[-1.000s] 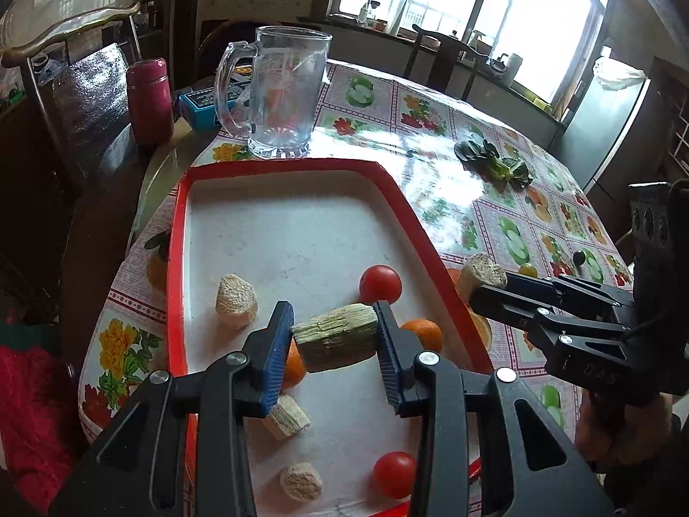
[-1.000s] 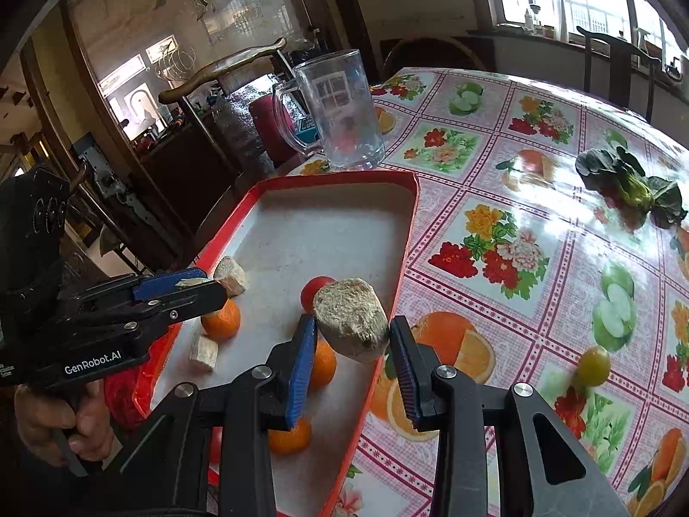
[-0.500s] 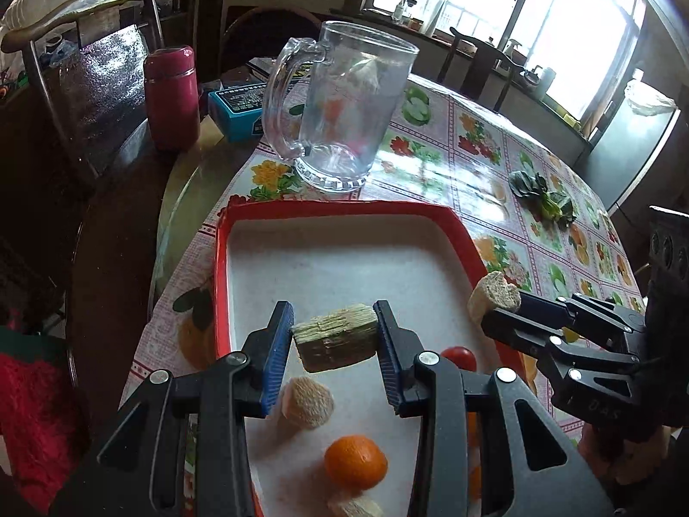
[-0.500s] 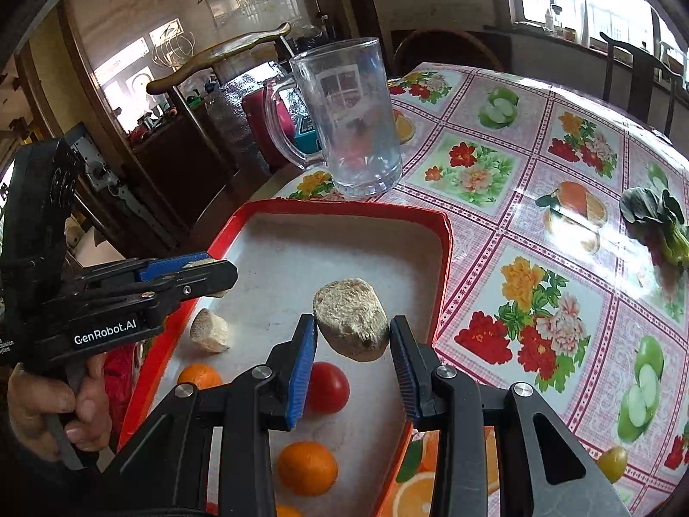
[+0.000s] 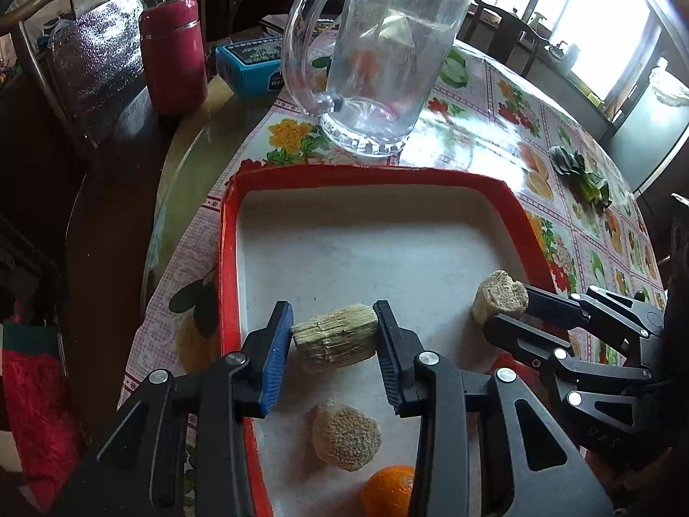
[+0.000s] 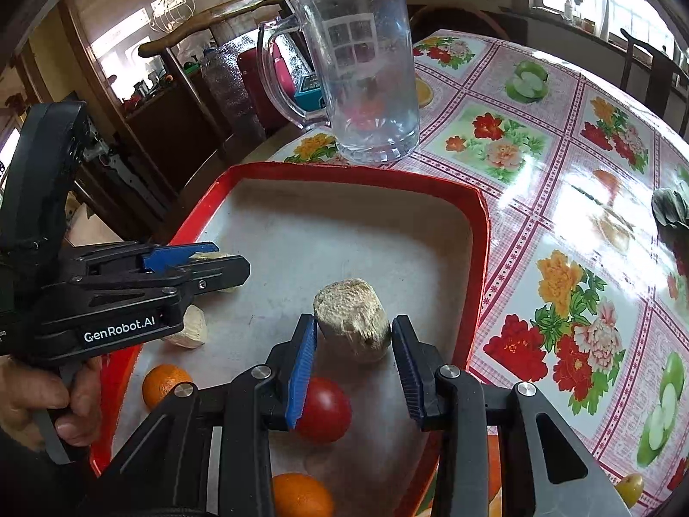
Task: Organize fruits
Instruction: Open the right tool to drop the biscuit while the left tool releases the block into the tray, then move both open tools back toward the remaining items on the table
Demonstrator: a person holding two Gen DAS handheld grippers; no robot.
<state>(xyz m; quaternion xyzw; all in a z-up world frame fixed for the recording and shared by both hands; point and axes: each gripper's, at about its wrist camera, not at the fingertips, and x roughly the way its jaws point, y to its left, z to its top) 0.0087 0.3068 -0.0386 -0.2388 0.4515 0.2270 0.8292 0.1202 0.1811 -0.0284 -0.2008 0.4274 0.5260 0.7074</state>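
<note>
Fibrous cane chunk (image 5: 336,337) clamped in left gripper (image 5: 333,347), low over red-rimmed tray (image 5: 366,175), near-left part. Right gripper (image 6: 354,340) has just been opening; rounder chunk (image 6: 351,325) between its jaws, left pad touching, right pad with a gap. Glass mug (image 5: 379,51) beyond tray's far rim.

windows (image 5: 603,21): bright daylight | chair (image 5: 86,56): dark wood | tablecloth (image 6: 560,172): floral, glossy
</note>
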